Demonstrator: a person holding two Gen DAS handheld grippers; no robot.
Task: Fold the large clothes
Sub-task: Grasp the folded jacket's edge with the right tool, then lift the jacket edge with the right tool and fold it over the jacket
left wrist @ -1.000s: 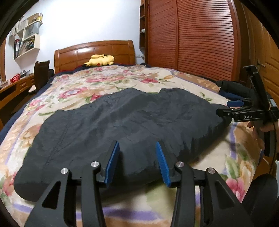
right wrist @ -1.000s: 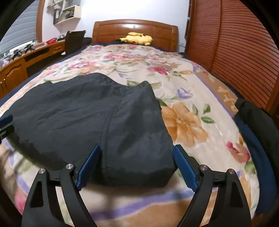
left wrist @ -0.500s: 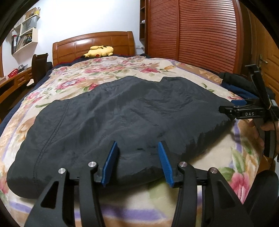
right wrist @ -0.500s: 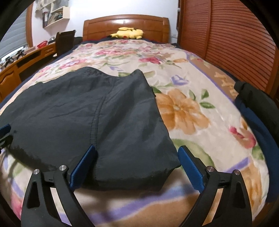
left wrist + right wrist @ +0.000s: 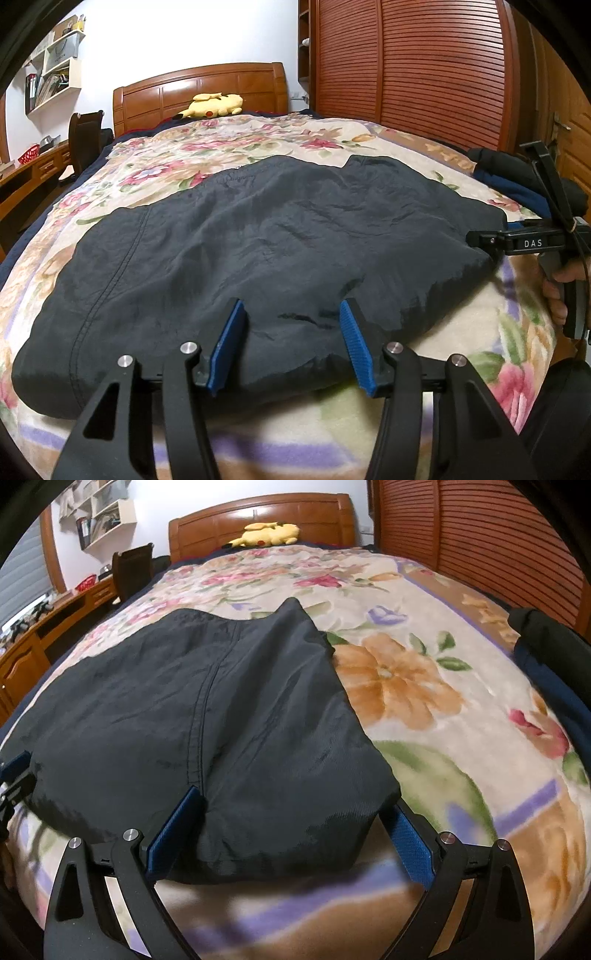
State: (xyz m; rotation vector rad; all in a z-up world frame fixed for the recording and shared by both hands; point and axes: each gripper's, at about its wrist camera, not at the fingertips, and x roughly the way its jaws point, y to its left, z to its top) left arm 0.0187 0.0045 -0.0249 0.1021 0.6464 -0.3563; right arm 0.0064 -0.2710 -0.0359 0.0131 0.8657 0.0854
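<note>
Dark padded jacket lies spread flat across the near end of the floral blanket, near edge facing me. It looks already doubled along that edge, though I can't tell the layers for certain.

Left gripper: jaws wide apart, straddling the near edge around the middle, blue pads low against the fabric, nothing pinched. Right gripper: jaws spread wider, bracketing the near right corner of the jacket, also gripping nothing. In the left view the right gripper's body sits at that same corner.

Step, as I judge it: lining up the grasp on the near edge before the next fold.

Next move needs both jaws pushed further onto the edge, then closed through all layers. Slick shell fabric, so a shallow bite probably slips. Then lift both sides evenly and carry the edge toward the headboard.
</note>
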